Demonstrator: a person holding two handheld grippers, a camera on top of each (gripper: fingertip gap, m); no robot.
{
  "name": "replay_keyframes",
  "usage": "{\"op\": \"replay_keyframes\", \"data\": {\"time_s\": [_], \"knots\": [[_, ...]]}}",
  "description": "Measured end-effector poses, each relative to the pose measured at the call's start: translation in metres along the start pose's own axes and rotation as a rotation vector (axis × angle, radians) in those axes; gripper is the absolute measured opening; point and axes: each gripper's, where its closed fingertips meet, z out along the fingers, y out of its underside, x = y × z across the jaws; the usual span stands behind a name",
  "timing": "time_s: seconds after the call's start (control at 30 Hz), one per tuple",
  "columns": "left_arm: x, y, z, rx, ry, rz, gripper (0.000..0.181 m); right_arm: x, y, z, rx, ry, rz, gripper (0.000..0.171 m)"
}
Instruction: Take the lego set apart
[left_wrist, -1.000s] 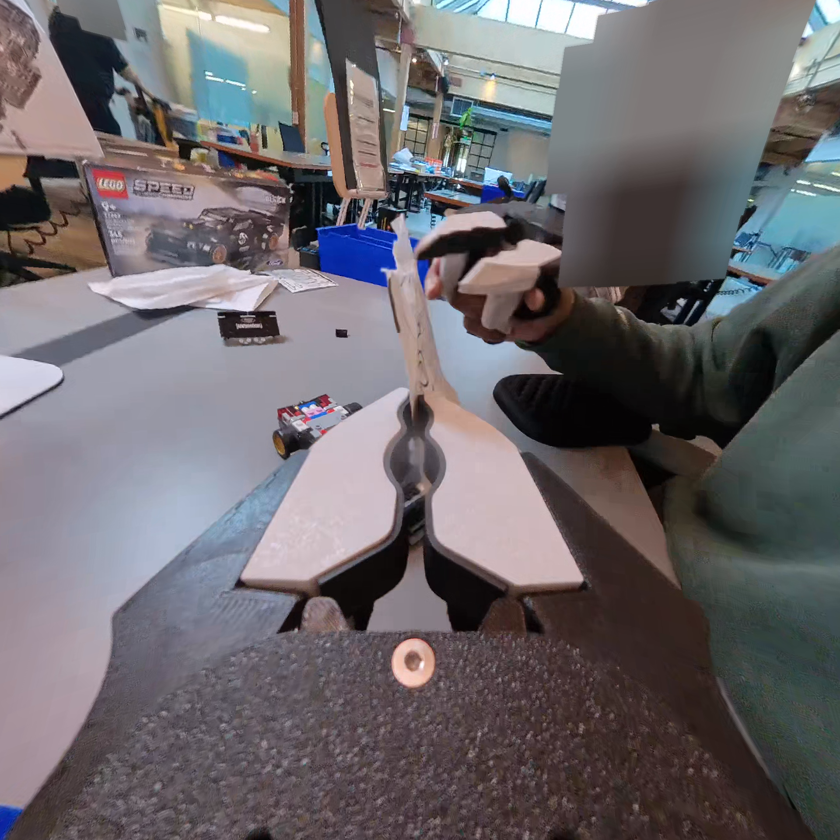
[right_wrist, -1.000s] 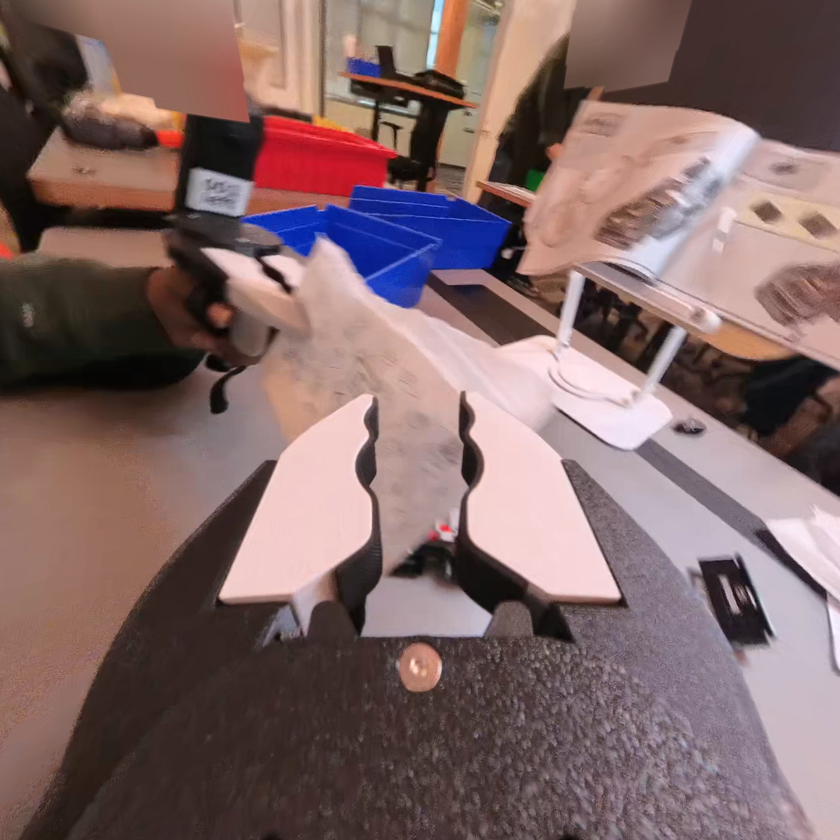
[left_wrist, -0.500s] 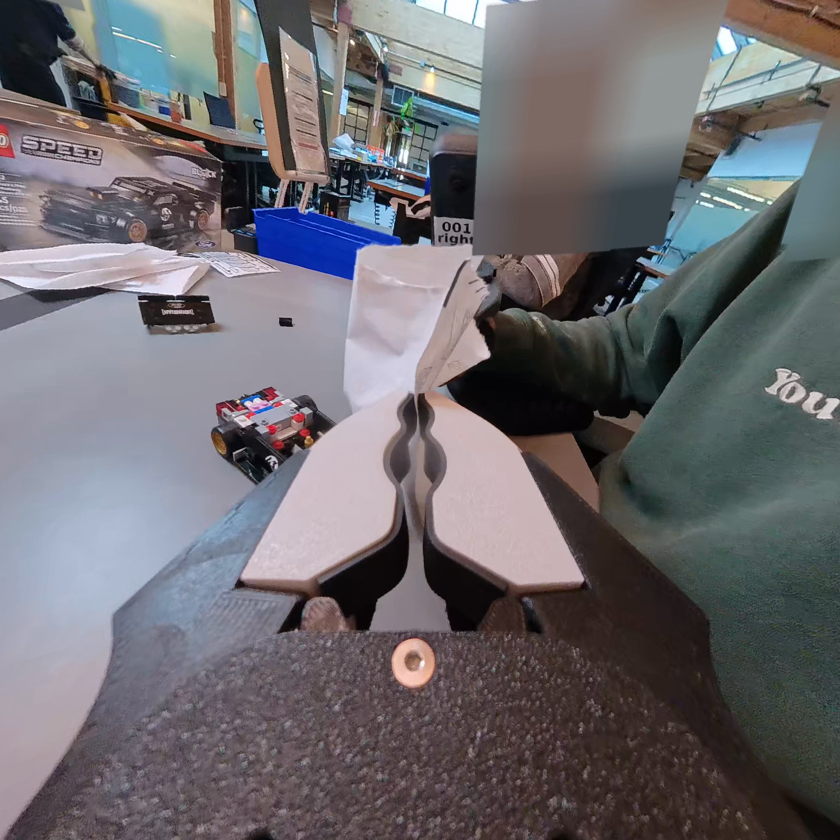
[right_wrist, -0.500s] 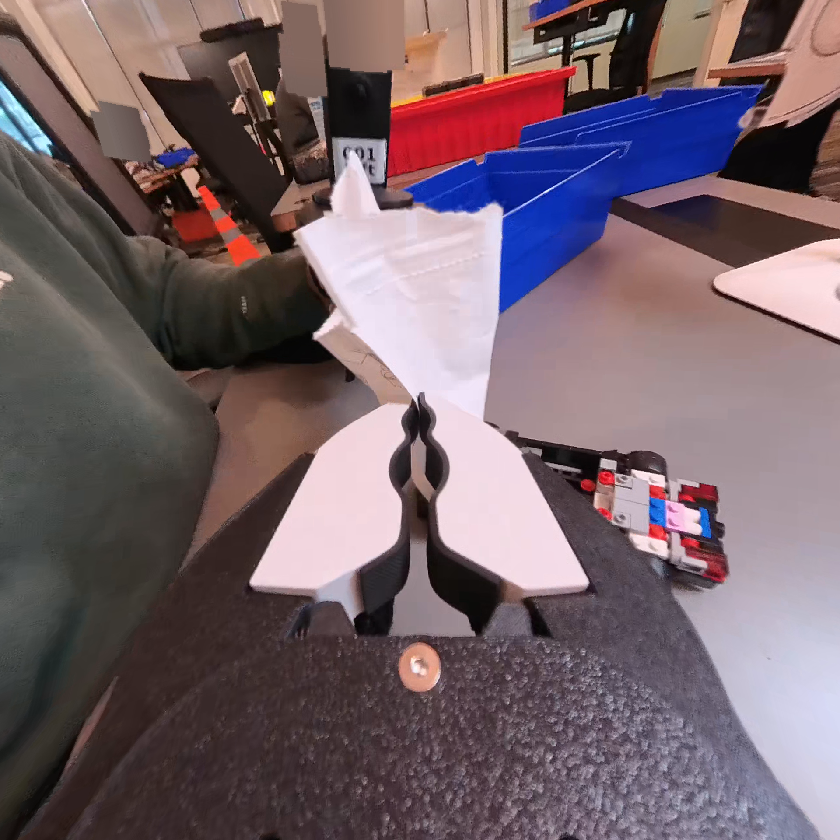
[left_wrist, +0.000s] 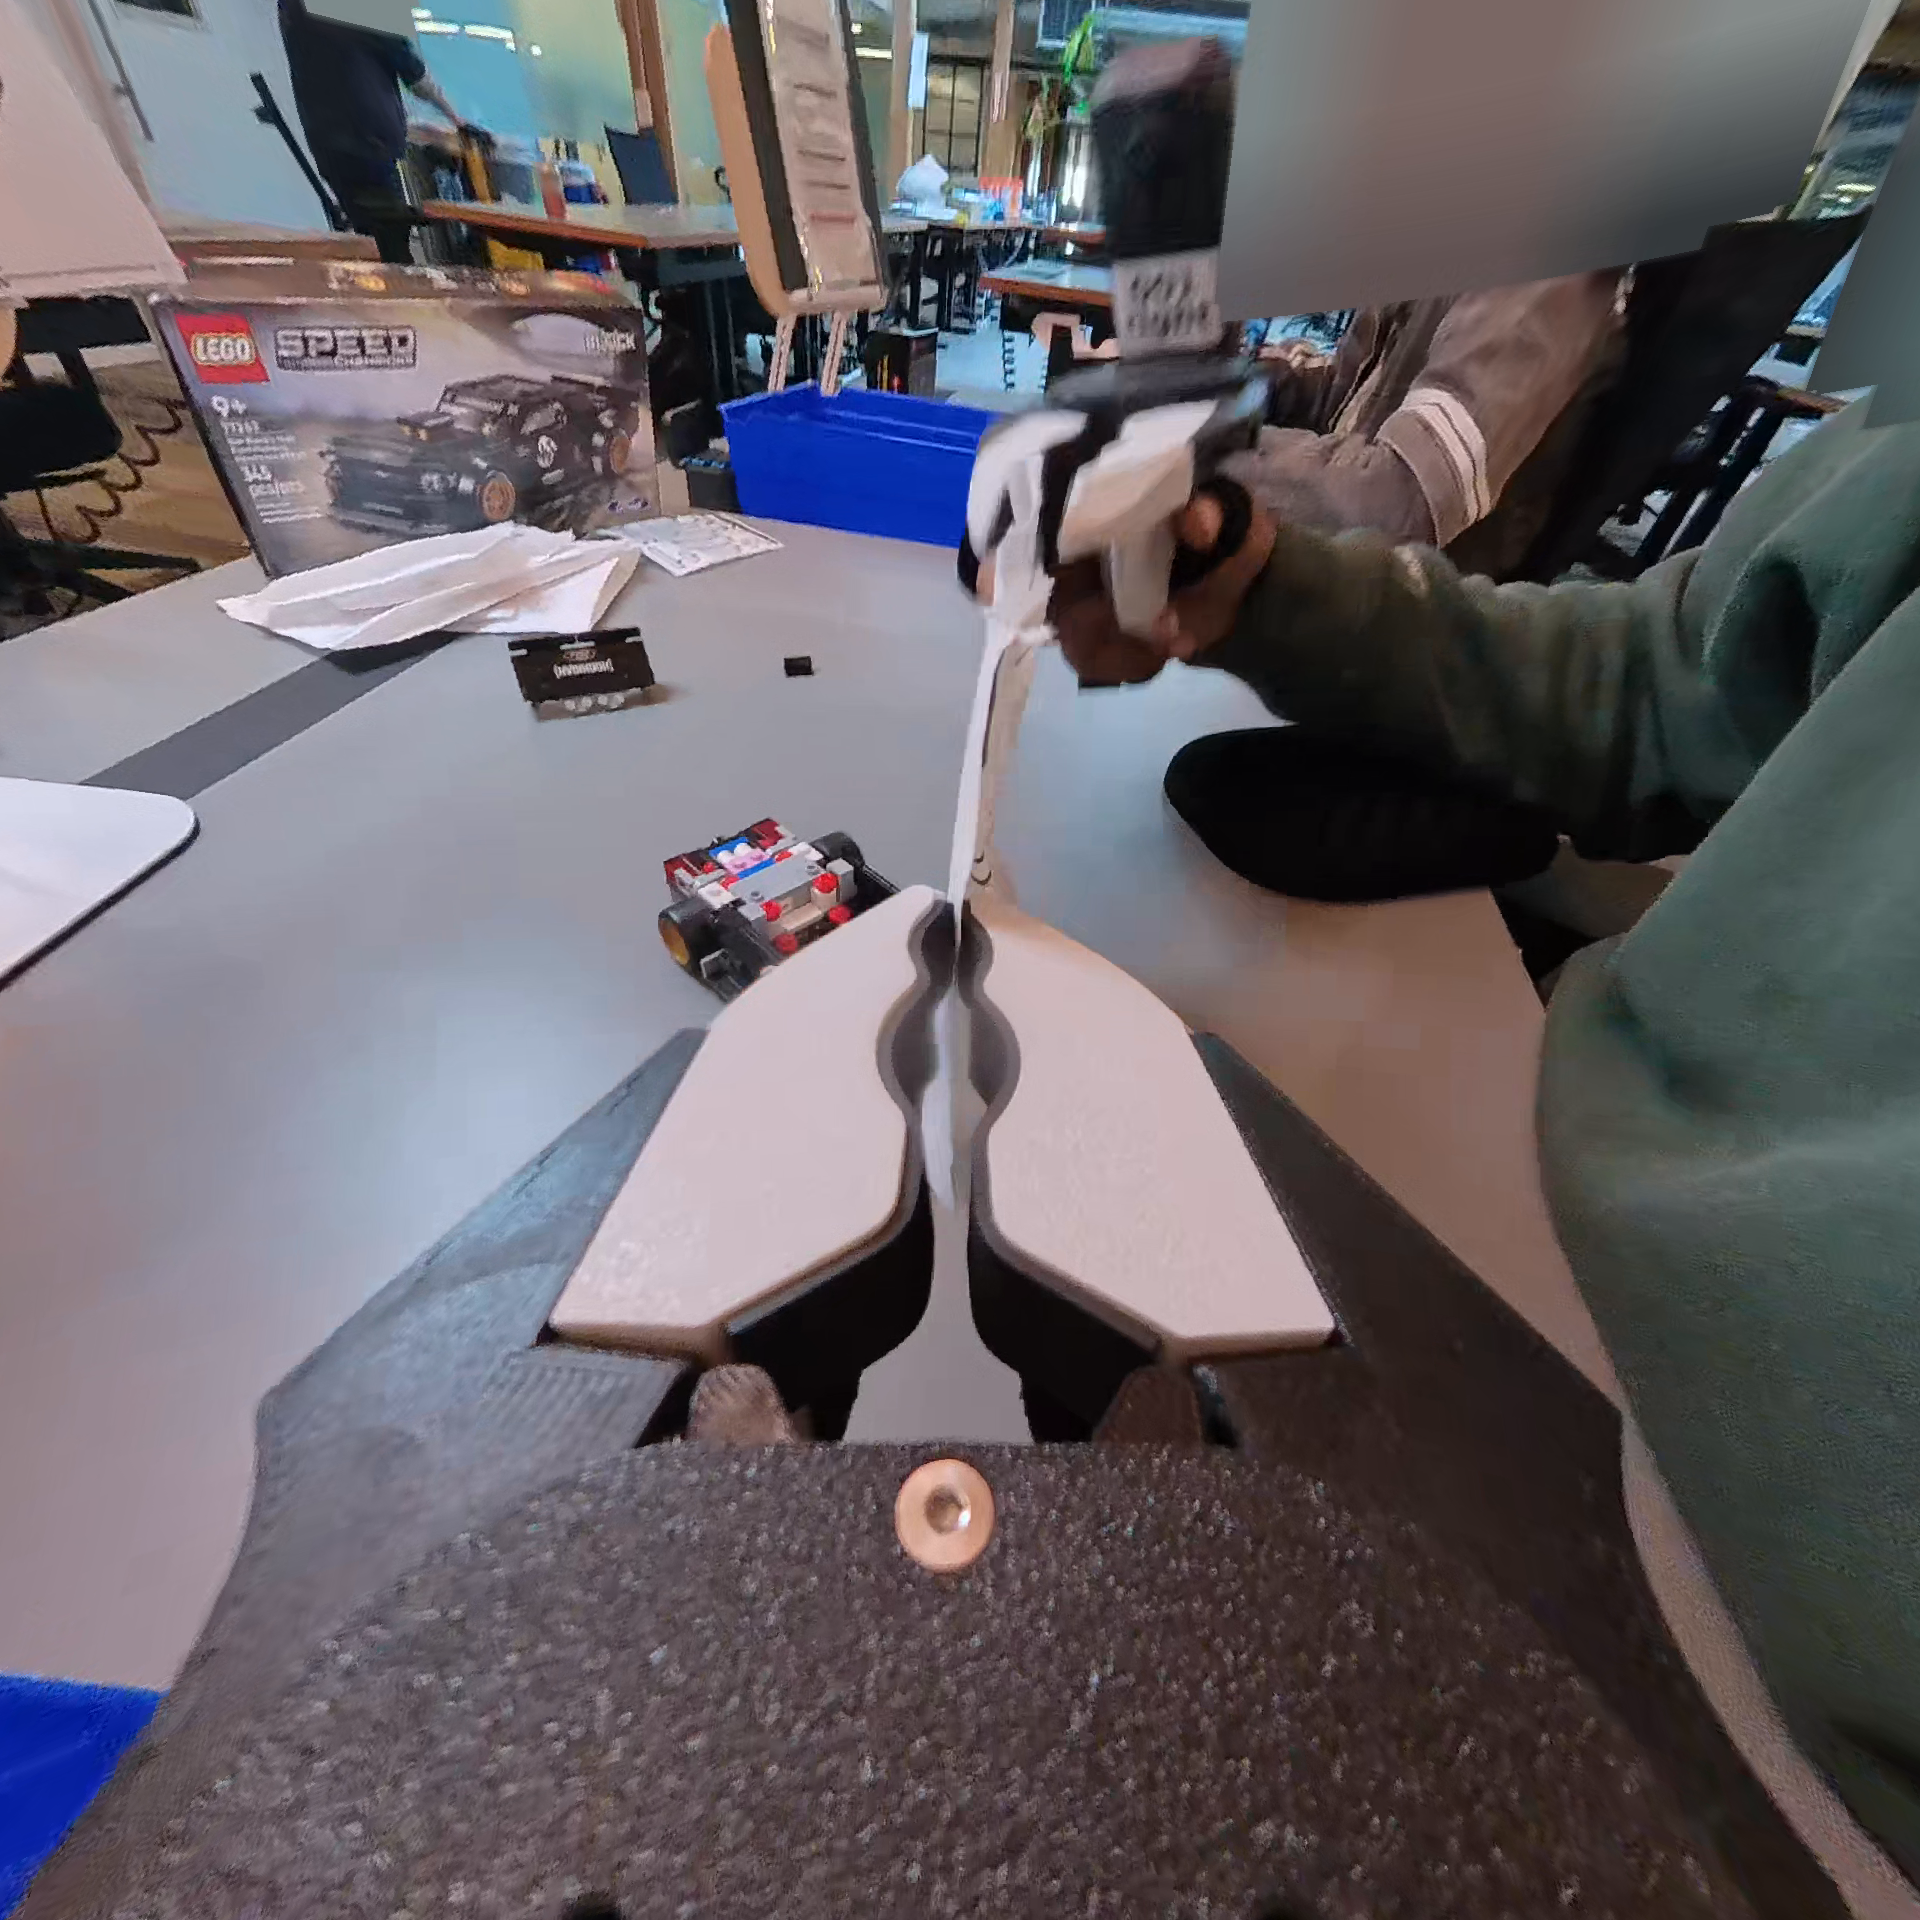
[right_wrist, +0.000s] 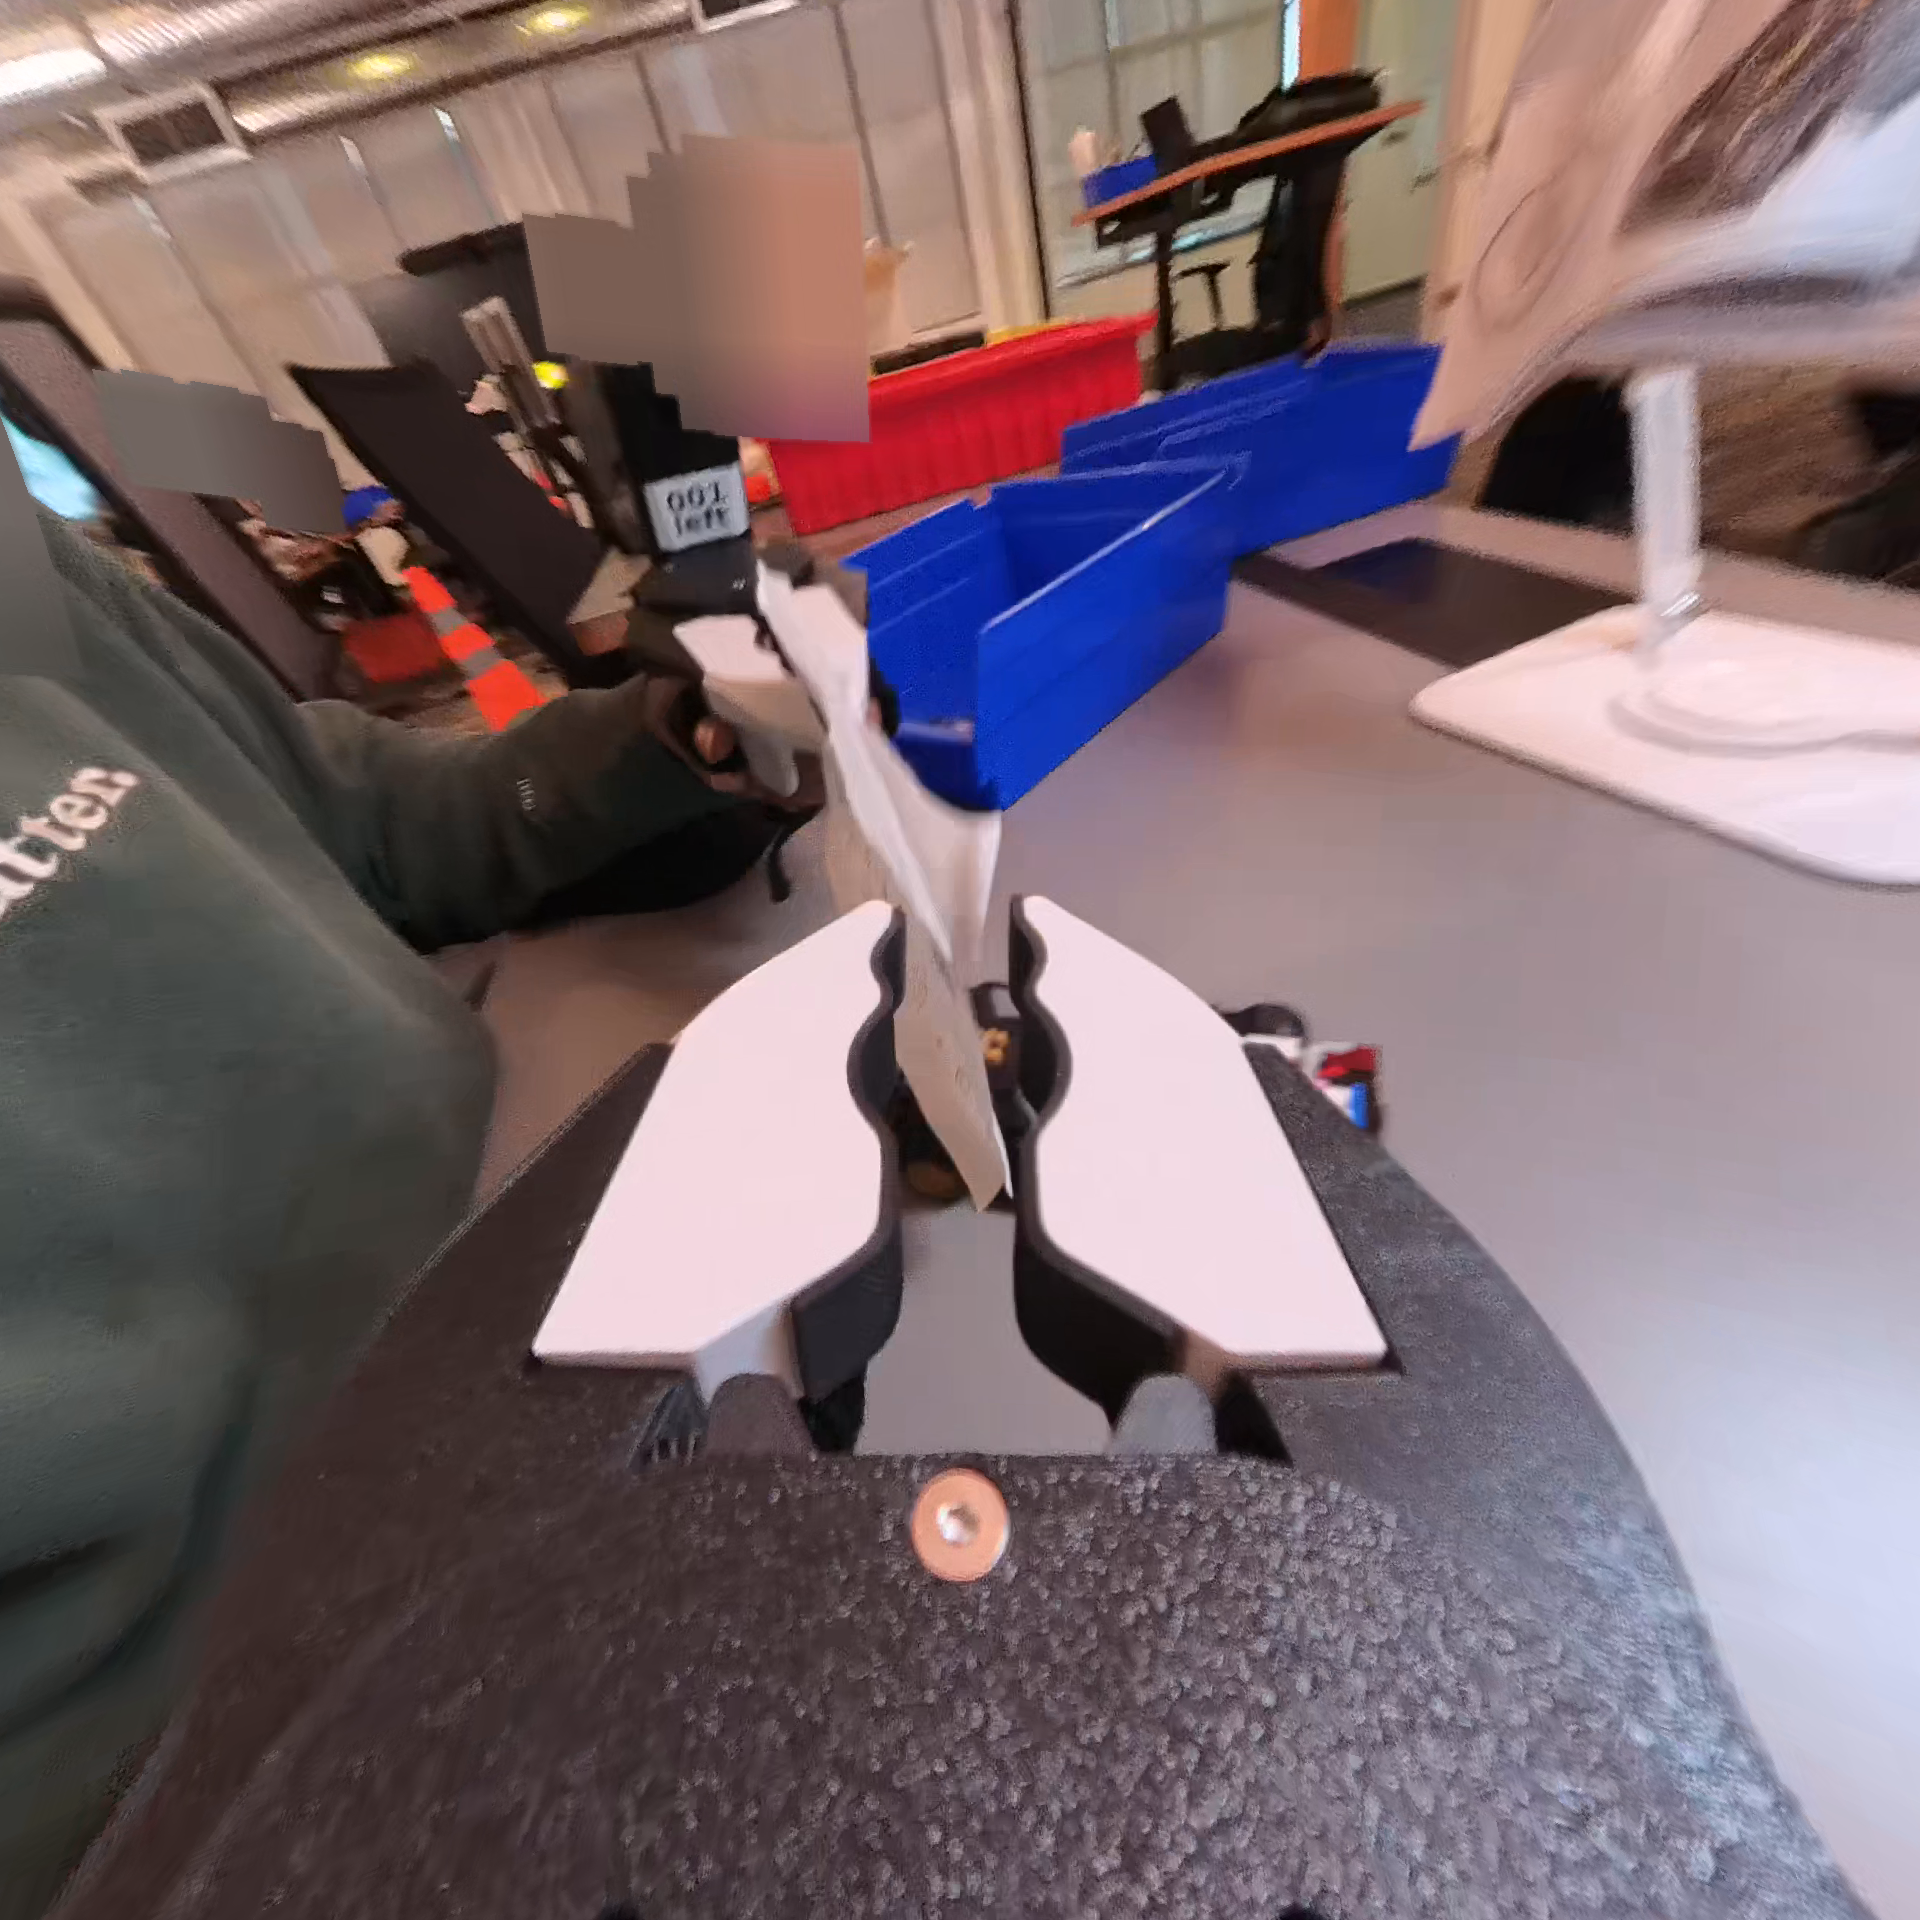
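A small lego car (left_wrist: 769, 904), black with red, grey and pink bricks, sits on the grey table (left_wrist: 364, 987) just left of my left gripper's tips. My left gripper (left_wrist: 954, 914) is shut on the lower end of a white paper bag (left_wrist: 982, 748). The bag stretches up, edge-on, to my right gripper (left_wrist: 1081, 499). In the right wrist view my right gripper (right_wrist: 951, 914) stands open, with the bag (right_wrist: 914, 883) hanging loose between its fingers. The car (right_wrist: 1340, 1070) is mostly hidden behind the right finger. The left gripper (right_wrist: 769, 665) holds the bag's far end.
The lego box (left_wrist: 416, 405), flat white paper bags (left_wrist: 436, 592), a black plate piece (left_wrist: 582, 670) and a tiny black piece (left_wrist: 797, 665) lie at the back. A blue bin (right_wrist: 1049, 634) and a white booklet stand (right_wrist: 1683, 727) stand nearby. A green sleeve (left_wrist: 1455, 665) rests on the table. The grippers' ends are close to 15 centimetres from one another.
My right gripper was shut on the bag half a second ago and now stands open around it. The bag has turned from spread wide to a narrow edge-on strip. The grippers moved apart.
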Motion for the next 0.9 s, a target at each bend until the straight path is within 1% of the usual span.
{"op": "replay_keyframes", "data": {"time_s": [0.03,0.07,0.1,0.13,0.17,0.23,0.3,0.33,0.43,0.6,0.67,0.77,0.8,0.9], "knots": [[0.001,0.002,0.001,-0.012,0.004,-0.010,0.000,-0.003,-0.012,-0.007,0.004,0.020,-0.046,0.018],[0.001,0.004,0.003,-0.026,0.007,-0.019,0.000,-0.014,-0.022,-0.012,-0.006,0.005,-0.091,0.010],[0.002,0.007,0.005,-0.045,0.010,-0.024,0.000,-0.031,-0.026,-0.013,-0.040,-0.048,-0.132,0.000],[0.003,0.011,0.007,-0.064,0.015,-0.028,0.000,-0.049,-0.024,-0.011,-0.110,-0.117,-0.163,0.000],[0.006,0.013,0.009,-0.074,0.029,-0.030,0.000,-0.060,-0.017,-0.005,-0.197,-0.139,-0.191,0.000],[0.012,0.013,0.012,-0.081,0.050,-0.034,0.000,-0.064,-0.001,0.008,-0.353,-0.110,-0.262,0.000],[0.019,0.012,0.012,-0.089,0.078,-0.018,0.000,-0.052,0.005,0.019,-0.437,-0.030,-0.289,0.000],[0.022,0.012,0.012,-0.096,0.089,-0.008,0.000,-0.044,0.005,0.021,-0.460,0.003,-0.285,0.000],[0.032,0.012,0.013,-0.113,0.121,0.013,0.000,-0.030,0.013,0.023,-0.574,0.025,-0.250,0.000],[0.044,0.014,0.013,-0.137,0.166,0.051,0.000,-0.027,0.034,0.026,-0.748,0.008,-0.263,0.000],[0.048,0.015,0.015,-0.145,0.178,0.068,0.000,-0.026,0.035,0.028,-0.775,0.007,-0.238,0.000],[0.056,0.017,0.017,-0.157,0.203,0.088,0.000,-0.034,0.042,0.028,-0.839,-0.059,-0.188,0.000],[0.059,0.018,0.018,-0.162,0.213,0.105,0.000,-0.034,0.041,0.029,-0.839,-0.059,-0.192,0.000],[0.066,0.019,0.020,-0.166,0.235,0.121,0.000,-0.039,0.037,0.031,-0.846,-0.110,-0.113,0.000]]}}
